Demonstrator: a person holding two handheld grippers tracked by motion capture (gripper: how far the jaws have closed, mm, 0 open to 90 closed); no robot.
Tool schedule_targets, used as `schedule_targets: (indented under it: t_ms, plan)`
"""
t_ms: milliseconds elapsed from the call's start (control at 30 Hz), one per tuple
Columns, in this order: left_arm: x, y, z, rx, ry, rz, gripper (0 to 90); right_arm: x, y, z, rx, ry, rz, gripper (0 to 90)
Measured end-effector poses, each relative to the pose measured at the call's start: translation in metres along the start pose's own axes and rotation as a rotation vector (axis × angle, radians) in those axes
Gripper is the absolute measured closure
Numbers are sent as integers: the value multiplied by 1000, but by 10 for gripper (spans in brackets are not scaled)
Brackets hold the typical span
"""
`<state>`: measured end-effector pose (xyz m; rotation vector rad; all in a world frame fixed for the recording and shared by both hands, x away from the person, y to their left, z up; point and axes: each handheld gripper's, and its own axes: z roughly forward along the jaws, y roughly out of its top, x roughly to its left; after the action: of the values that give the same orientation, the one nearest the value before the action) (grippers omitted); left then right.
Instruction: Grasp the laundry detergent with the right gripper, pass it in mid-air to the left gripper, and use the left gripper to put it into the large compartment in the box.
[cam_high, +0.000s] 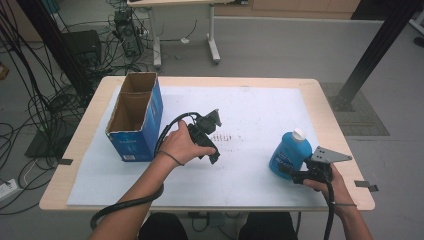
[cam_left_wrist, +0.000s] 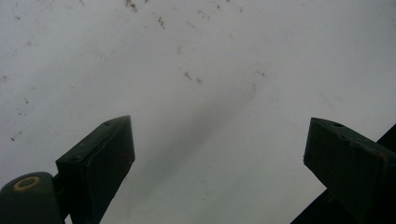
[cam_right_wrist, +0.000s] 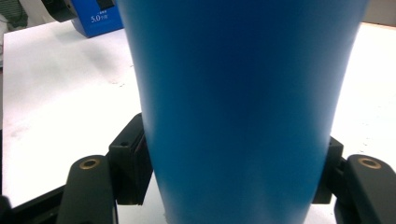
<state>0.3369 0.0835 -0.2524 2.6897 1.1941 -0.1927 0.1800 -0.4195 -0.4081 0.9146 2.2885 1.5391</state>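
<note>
A blue bottle (cam_high: 287, 152) with a white cap stands upright on the white sheet (cam_high: 250, 100) near the table's right front. My right gripper (cam_high: 289, 169) comes at it from the front and is shut on it. In the right gripper view the bottle's blue body (cam_right_wrist: 243, 107) sits between the jaws with both pads against its sides. My left gripper (cam_high: 216, 137) hovers over the middle of the sheet, pointing down. Its jaws stand wide open in the left gripper view (cam_left_wrist: 219, 135), with only speckled white sheet between them.
An open blue cardboard box (cam_high: 135, 117) stands at the sheet's left side, its corner also seen in the right gripper view (cam_right_wrist: 98, 16). The wooden table edge (cam_high: 330, 125) frames the sheet. Cables and desk legs lie on the floor beyond.
</note>
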Motion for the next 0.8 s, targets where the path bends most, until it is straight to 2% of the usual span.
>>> schedule_targets:
  t_ms: [300,800]
  plan:
    - [-1,0,-1,-2,4,2,92,1,-2,1,-8,-11,-4,385]
    - [0,-1,-2,-6,4,1,93,2,-3,1,-13,-16,-26,402]
